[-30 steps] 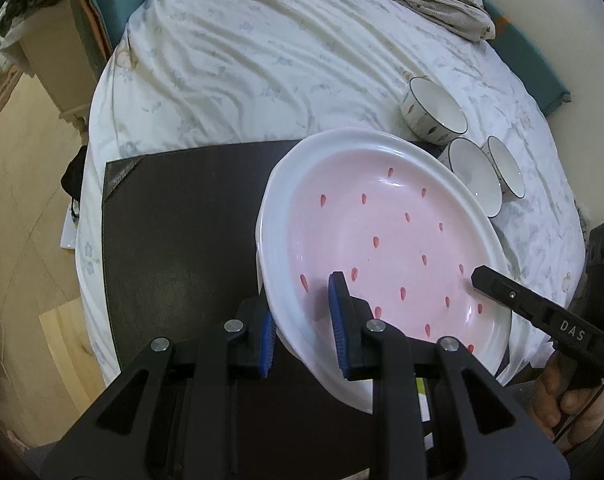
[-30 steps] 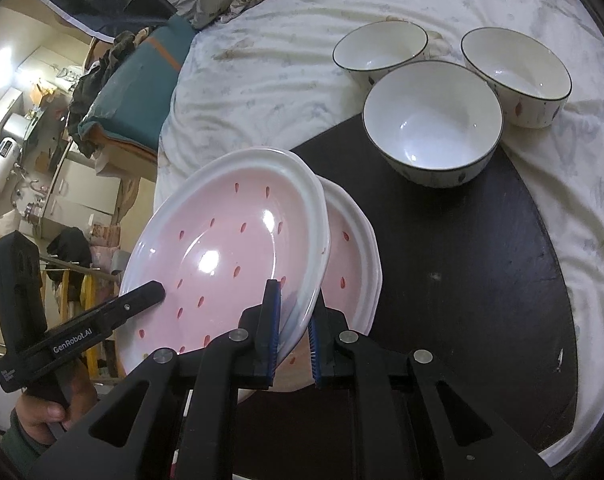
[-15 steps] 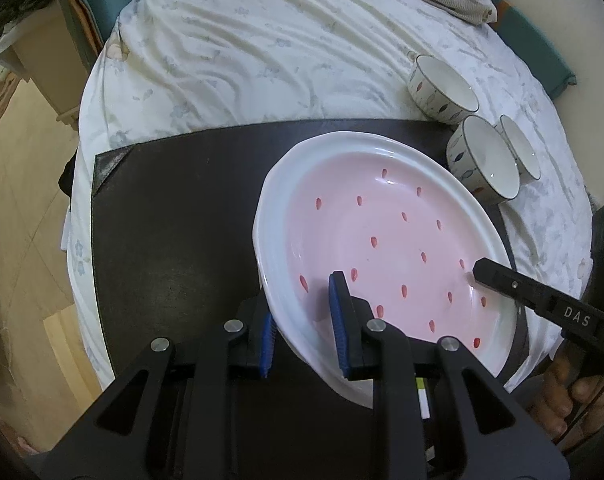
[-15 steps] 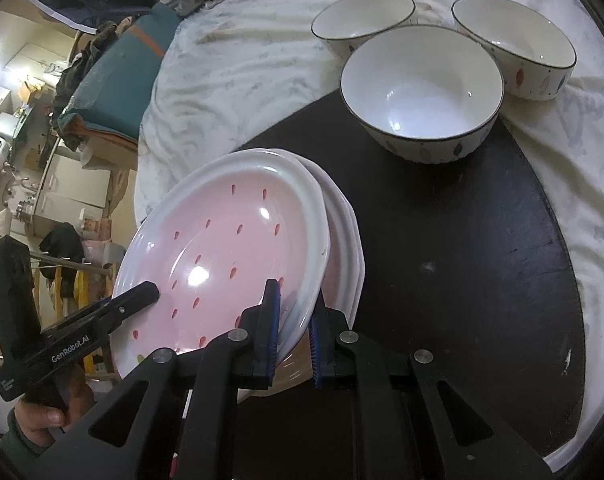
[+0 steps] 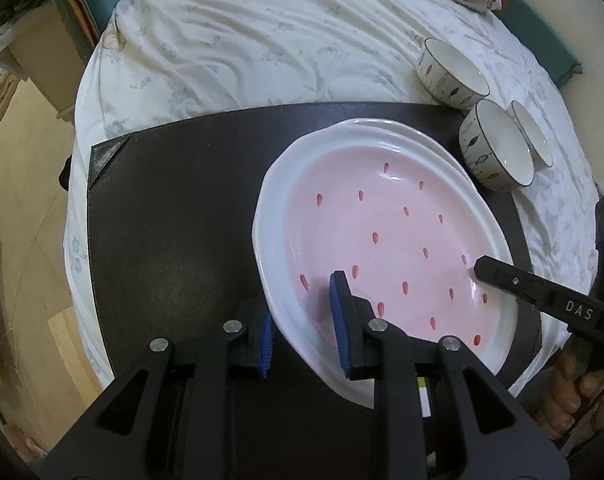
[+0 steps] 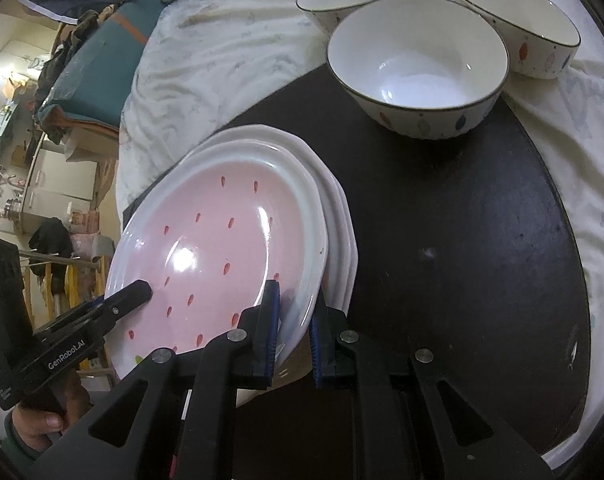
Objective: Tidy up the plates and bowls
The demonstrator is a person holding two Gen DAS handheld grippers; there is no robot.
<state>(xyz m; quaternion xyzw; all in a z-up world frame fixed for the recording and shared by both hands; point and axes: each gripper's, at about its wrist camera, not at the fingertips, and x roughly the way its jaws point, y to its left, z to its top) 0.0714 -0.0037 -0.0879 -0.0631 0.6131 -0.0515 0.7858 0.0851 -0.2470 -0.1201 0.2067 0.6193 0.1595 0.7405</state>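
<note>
A dark mat (image 5: pixel 174 240) lies on a bed under a wrinkled white sheet (image 5: pixel 262 40), with a beige floor (image 5: pixel 22 200) at 9 o'clock in the left view and cluttered shelving at 9 to 10 o'clock in the right view. Three bowls (image 6: pixel 417 64) sit at 12 to 1 o'clock in the right view, the nearest one on the mat's edge, the other two on the sheet.

The left gripper (image 5: pixel 305 332) is clamped on the near rim of the pink plate (image 5: pixel 381 240), one blue pad inside the dish, the other under the rim. The right gripper (image 6: pixel 294 332) pinches the opposite rim in the same way; its fingers (image 5: pixel 501 276) enter the left view at 3 o'clock. The plate sits over a stack of white plates (image 6: pixel 341 216), whose edges show just beyond it, at the mat's centre; whether it rests on them cannot be told.

Compared with a second ago, the plate has come lower and more level over the stack, far less of the stack shows beside it, and the bowls now look nearer to the right camera.
</note>
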